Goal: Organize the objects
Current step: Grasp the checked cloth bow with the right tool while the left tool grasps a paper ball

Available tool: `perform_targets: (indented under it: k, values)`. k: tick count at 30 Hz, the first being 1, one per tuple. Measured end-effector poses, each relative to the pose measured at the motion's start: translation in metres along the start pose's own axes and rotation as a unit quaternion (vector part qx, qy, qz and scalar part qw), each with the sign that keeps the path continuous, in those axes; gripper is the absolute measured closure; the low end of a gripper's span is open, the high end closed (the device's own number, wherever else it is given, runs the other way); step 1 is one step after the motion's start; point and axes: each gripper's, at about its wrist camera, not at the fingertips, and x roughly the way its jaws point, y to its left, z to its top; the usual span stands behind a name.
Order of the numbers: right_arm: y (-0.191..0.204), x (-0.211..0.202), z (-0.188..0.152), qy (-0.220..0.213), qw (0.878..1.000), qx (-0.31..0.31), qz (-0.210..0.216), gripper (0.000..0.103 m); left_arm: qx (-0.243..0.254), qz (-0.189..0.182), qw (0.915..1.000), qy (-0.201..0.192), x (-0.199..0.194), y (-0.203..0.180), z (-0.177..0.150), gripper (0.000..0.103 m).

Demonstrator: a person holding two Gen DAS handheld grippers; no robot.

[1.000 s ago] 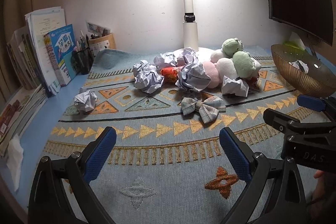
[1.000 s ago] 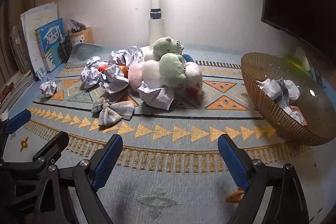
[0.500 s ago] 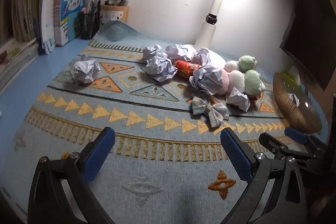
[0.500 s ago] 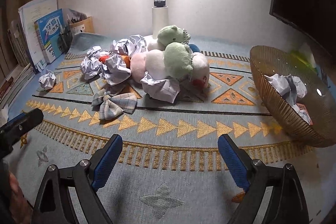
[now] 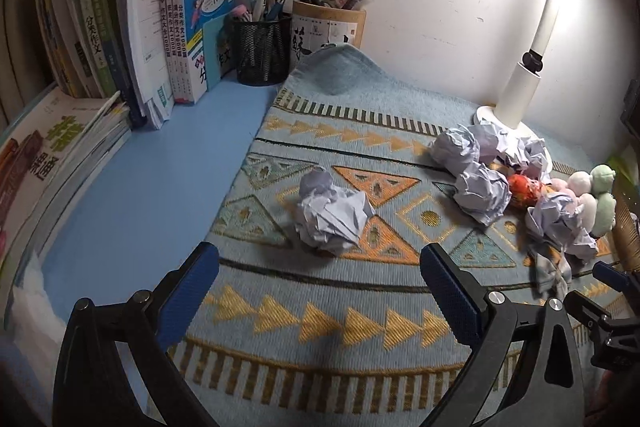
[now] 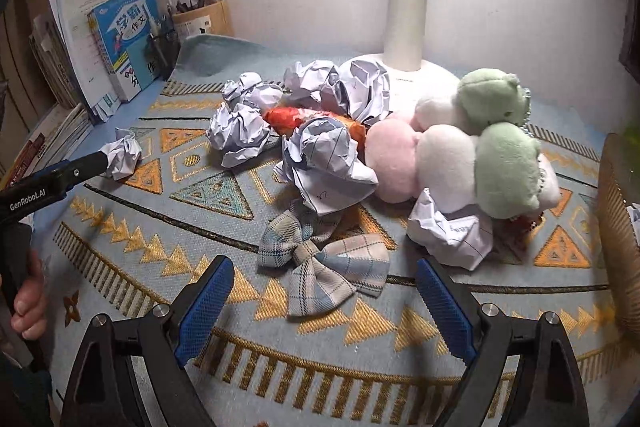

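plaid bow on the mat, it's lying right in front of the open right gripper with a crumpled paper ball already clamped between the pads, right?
Not quite. The plaid bow does lie on the mat just ahead of the right gripper, and its jaws are open, but nothing is clamped between the pads. The right wrist view shows only bare mat between them; the nearest crumpled paper ball sits beyond, untouched.

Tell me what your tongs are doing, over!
Both tongs open, empty. Left tongs lined up on lone paper ball. Right tongs near plaid bow. Nothing blocking.
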Motion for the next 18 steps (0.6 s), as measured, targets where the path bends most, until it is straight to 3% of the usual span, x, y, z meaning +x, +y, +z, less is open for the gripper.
perform_targets:
  k: [4, 6, 7, 8, 9, 10, 11, 14, 18]
  values:
    - [-0.001, 0.016, 0.004, 0.009, 1.000, 0.005, 0.003, 0.012, 0.028, 0.013, 0.9995, 0.010, 0.024, -0.010, 0.014, 0.002]
    - [-0.002, 0.021, 0.005, 0.019, 1.000, 0.007, 0.002, 0.023, 0.031, 0.026, 0.9991, 0.013, 0.035, -0.012, 0.016, 0.004]
    - [-0.003, 0.023, 0.005, 0.023, 1.000, 0.007, 0.003, 0.035, 0.027, 0.022, 0.9993, 0.013, 0.038, -0.011, 0.017, 0.009]
    - [-0.003, 0.025, 0.005, 0.028, 1.000, 0.005, 0.001, 0.040, 0.022, 0.017, 0.9995, 0.016, 0.042, -0.011, 0.018, 0.016]
    - [-0.002, 0.024, 0.005, 0.023, 1.000, 0.002, -0.003, 0.047, 0.021, 0.017, 0.9994, 0.023, 0.045, -0.011, 0.018, 0.036]
    - [-0.001, 0.023, 0.005, 0.021, 1.000, 0.000, 0.001, 0.064, 0.023, 0.014, 0.9991, 0.031, 0.048, -0.012, 0.017, 0.054]
    - [0.001, 0.021, 0.004, 0.017, 1.000, -0.005, 0.004, 0.072, 0.026, 0.013, 0.9989, 0.037, 0.050, -0.013, 0.016, 0.055]
    - [0.000, 0.016, 0.000, 0.018, 1.000, -0.001, 0.014, 0.074, 0.033, 0.024, 0.9991, 0.014, 0.037, -0.015, 0.013, 0.056]
    - [-0.005, -0.007, -0.015, 0.016, 0.998, 0.022, 0.052, 0.074, 0.031, 0.002, 0.9995, 0.000, 0.007, -0.026, 0.000, 0.056]
